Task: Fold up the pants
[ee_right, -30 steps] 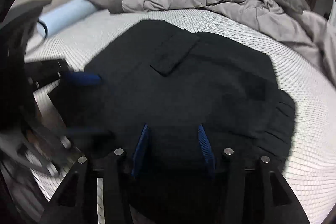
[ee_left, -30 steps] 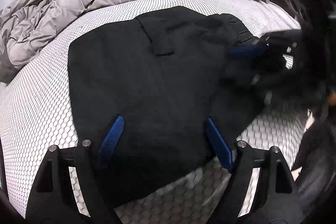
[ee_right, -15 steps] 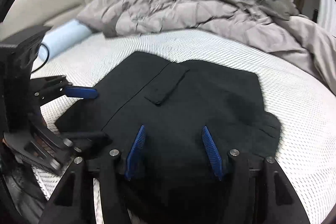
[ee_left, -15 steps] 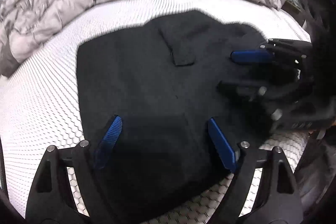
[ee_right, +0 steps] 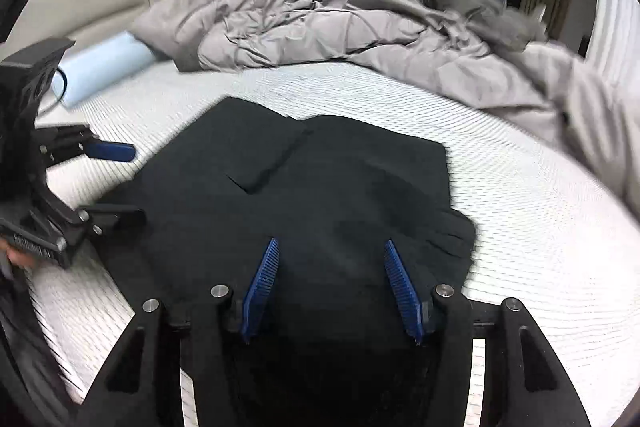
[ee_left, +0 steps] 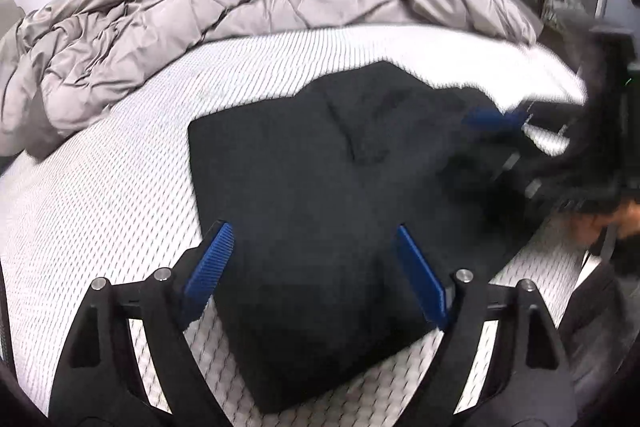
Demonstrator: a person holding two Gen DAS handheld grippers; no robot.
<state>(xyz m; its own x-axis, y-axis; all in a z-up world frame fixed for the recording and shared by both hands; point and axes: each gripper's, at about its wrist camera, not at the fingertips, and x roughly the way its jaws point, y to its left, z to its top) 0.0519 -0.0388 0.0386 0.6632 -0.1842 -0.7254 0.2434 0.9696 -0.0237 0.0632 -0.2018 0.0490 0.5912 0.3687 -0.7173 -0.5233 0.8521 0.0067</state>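
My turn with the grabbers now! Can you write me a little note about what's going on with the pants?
Left gripper: jaws open, nothing in them, above the near end of the pants.
Right gripper: jaws have just been opening, nothing between them, above the pants' other side.
Pants: black, lying folded into a compact, flat bundle on the white mattress, pocket flap facing up. The grey duvet is bunched behind, apart from them.
Done: the pants look folded and let go.
Left: maybe one more fold or a tidy-up of the uneven edge on the right gripper's side; otherwise just pull both grippers away.
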